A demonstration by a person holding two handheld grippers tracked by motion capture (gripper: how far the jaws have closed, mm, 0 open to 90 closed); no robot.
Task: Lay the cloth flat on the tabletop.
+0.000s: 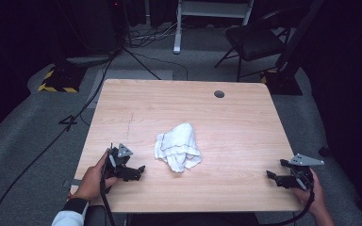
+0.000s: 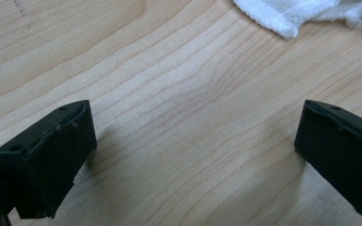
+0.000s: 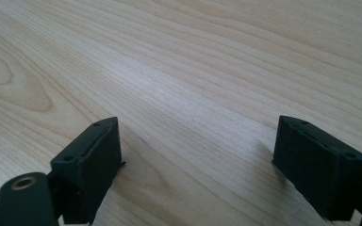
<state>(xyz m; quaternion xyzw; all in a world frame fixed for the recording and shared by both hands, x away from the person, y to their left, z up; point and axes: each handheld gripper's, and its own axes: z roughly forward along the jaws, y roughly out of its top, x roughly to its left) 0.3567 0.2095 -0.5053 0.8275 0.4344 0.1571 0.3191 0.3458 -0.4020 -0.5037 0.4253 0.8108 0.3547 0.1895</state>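
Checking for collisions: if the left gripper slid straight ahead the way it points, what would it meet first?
Probably the crumpled white cloth: the left gripper, jaws open, faces bare wooden table with the cloth's edge just right of centre ahead.

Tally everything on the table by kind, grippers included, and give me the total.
White cloth: 1, crumpled near the table's middle.
Black grippers: 2, the left gripper and the right gripper, both open and holding nothing.
Total: 3

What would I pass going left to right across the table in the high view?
Left gripper → crumpled white cloth → right gripper. Both grippers rest open near the table's front edge.
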